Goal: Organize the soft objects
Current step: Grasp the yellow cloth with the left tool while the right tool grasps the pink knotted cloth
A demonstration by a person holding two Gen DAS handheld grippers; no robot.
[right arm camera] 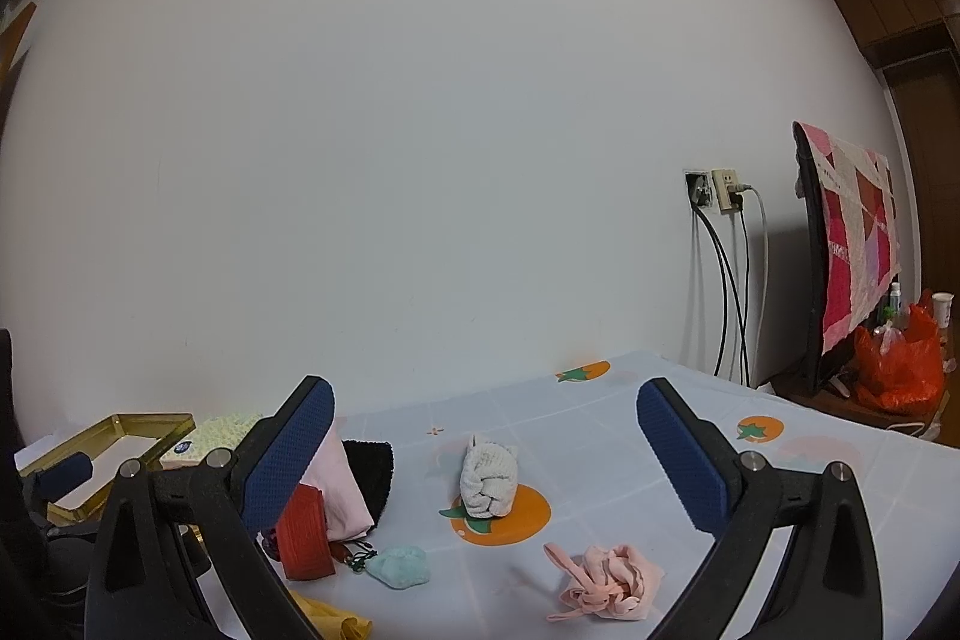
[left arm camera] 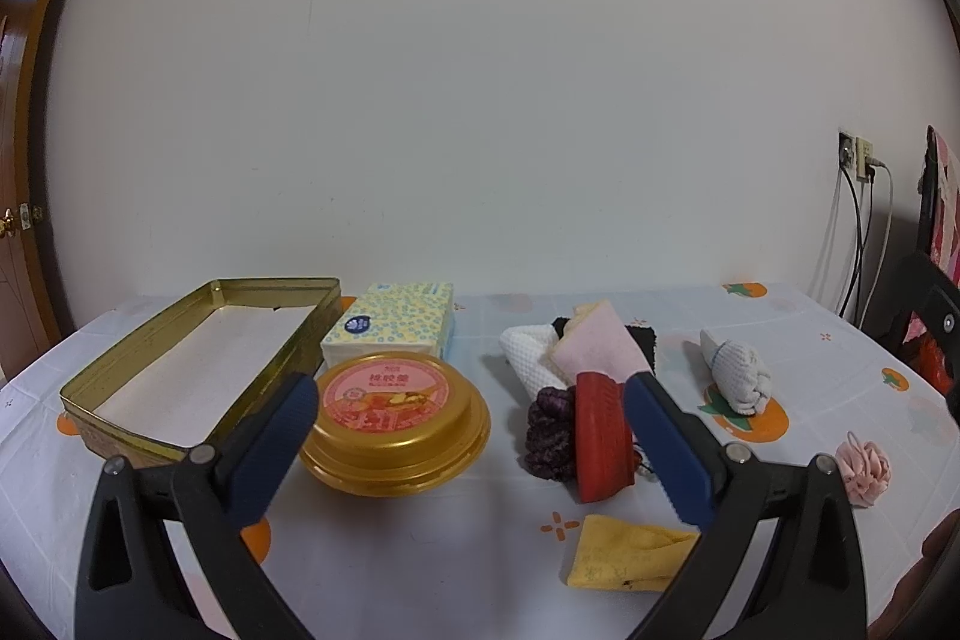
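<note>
Soft items lie on a patterned tablecloth (left arm camera: 420, 550). A pile holds a pink cloth (left arm camera: 597, 346), a white waffle cloth (left arm camera: 531, 355), a black cloth (right arm camera: 372, 472), a red pouch (left arm camera: 603, 436) and a purple scrunchie (left arm camera: 549, 430). A rolled white sock (left arm camera: 738, 370) lies apart, also in the right wrist view (right arm camera: 489, 478). A pink drawstring pouch (right arm camera: 606, 583), a mint item (right arm camera: 399, 567) and a yellow cloth (left arm camera: 630, 553) lie nearer. An open gold tin (left arm camera: 198, 370) stands at the left. My left gripper (left arm camera: 471, 445) is open above the table. My right gripper (right arm camera: 486, 454) is open, the sock between its fingers' line.
A round gold lidded container (left arm camera: 393, 421) and a tissue pack (left arm camera: 393, 325) stand beside the tin. A wall socket with cables (right arm camera: 723, 196) is at the back right. A chair with a pink quilt (right arm camera: 855, 244) and an orange bag (right arm camera: 900, 370) stand off the table's right.
</note>
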